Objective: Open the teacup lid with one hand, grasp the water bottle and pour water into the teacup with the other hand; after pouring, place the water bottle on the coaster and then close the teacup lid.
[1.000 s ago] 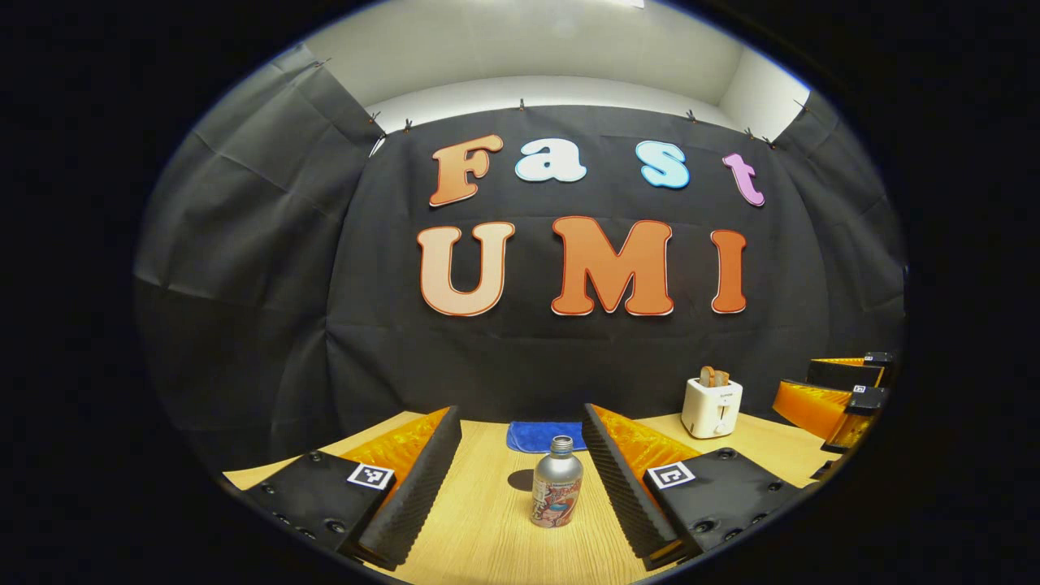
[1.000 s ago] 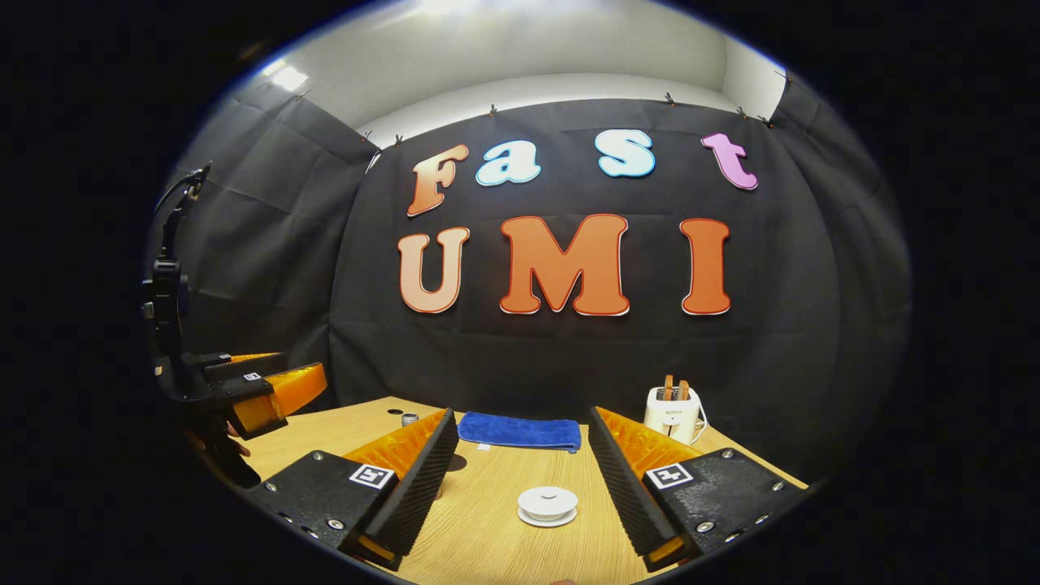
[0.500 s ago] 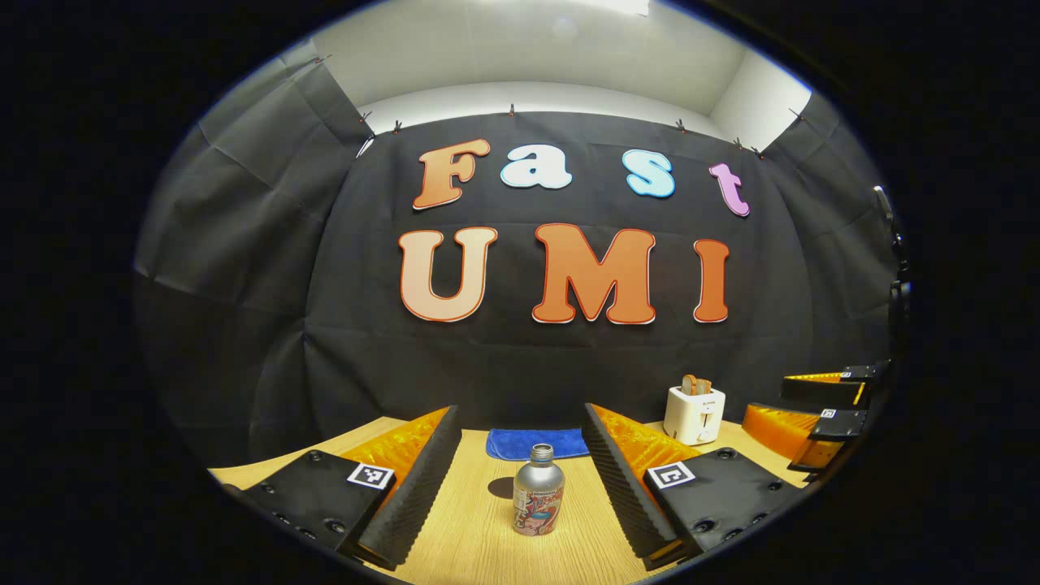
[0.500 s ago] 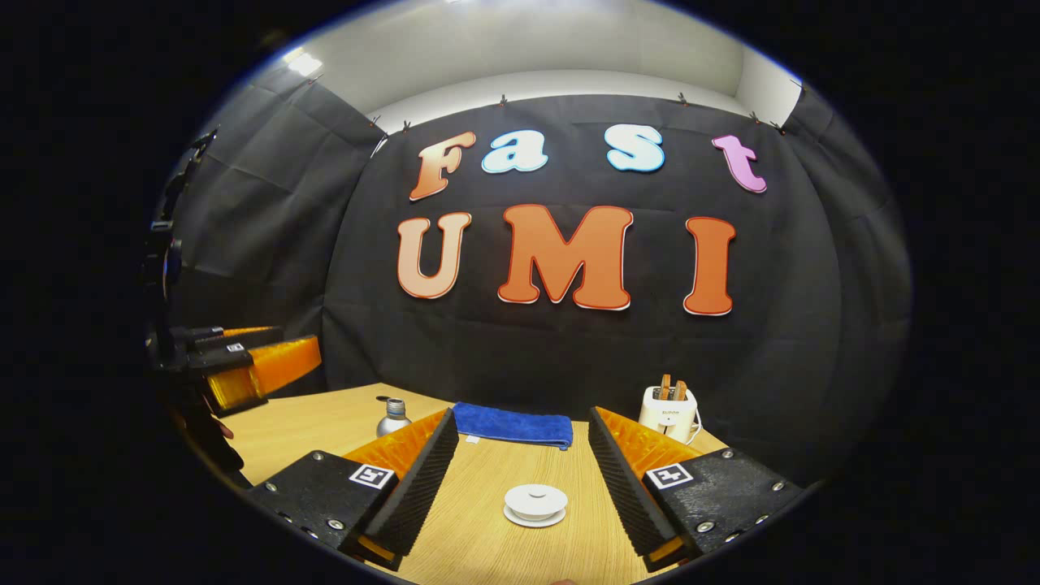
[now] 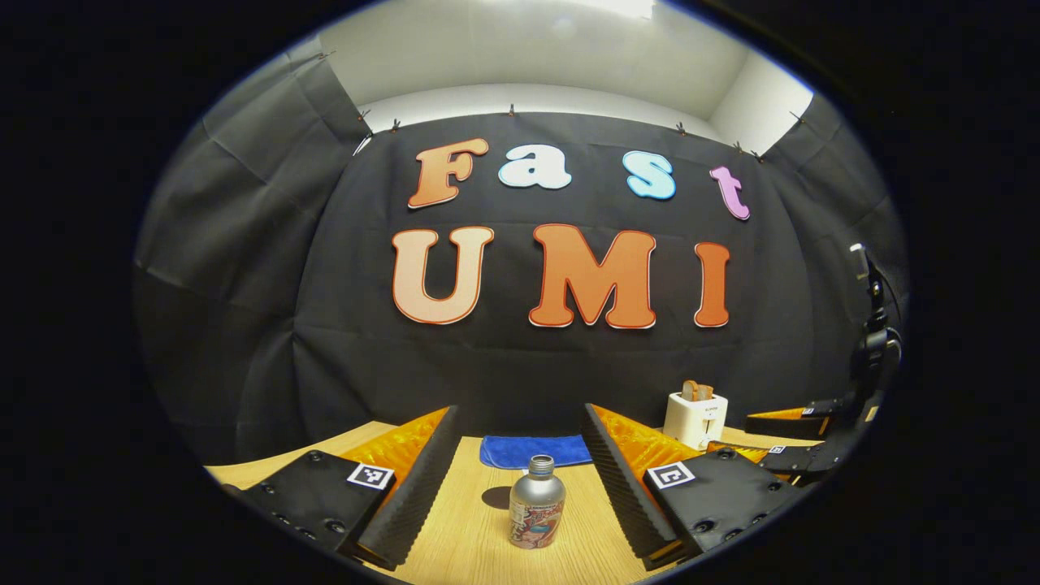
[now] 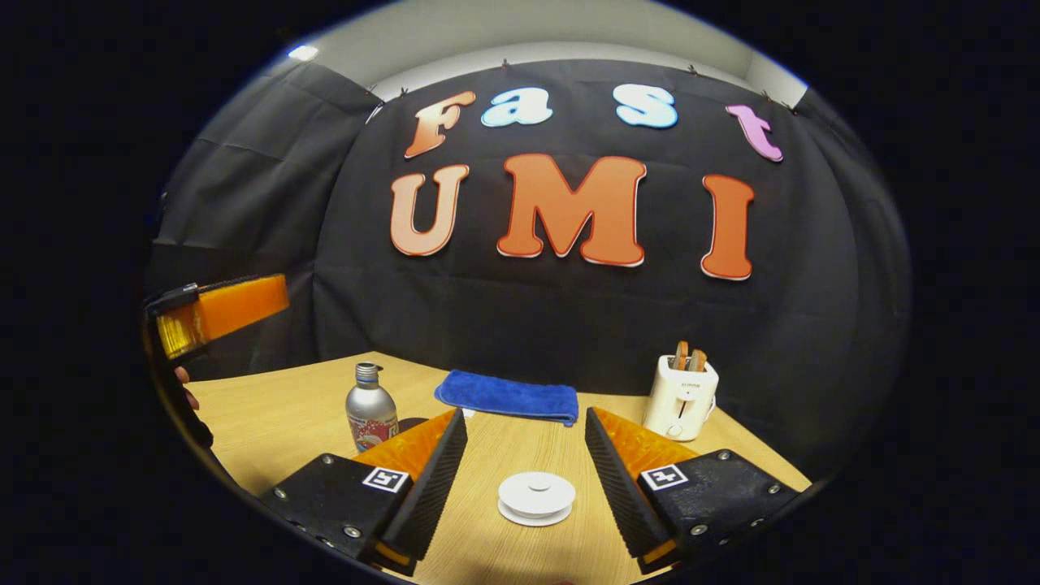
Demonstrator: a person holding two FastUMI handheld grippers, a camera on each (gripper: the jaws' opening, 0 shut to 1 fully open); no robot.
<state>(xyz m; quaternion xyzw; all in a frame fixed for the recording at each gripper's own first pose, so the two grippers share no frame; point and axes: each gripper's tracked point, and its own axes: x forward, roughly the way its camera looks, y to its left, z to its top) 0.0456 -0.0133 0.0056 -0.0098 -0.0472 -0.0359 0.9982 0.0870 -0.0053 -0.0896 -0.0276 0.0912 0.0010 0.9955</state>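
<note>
A silver water bottle [image 5: 536, 504] with a printed label stands upright on the wooden table [image 5: 479, 544], uncapped, ahead of my left gripper [image 5: 518, 467], which is open and apart from it. The same bottle [image 6: 370, 410] appears at left in the right gripper view. A white teacup with its lid on [image 6: 536, 496] sits low on the table between the spread fingers of my open right gripper [image 6: 524, 459], a little ahead of them. The right gripper [image 5: 800, 443] also shows at the right edge of the left gripper view.
A folded blue cloth [image 6: 508, 396] lies at the back of the table by the black wall. A white toaster [image 6: 681, 396] with two slices of bread stands at the back right. The other gripper [image 6: 219, 313] and a hand hover at far left.
The right gripper has tilted down and come lower toward the teacup, so the bottle shows in full in its view. The left gripper has shifted slightly; the bottle stays centred ahead of it.
</note>
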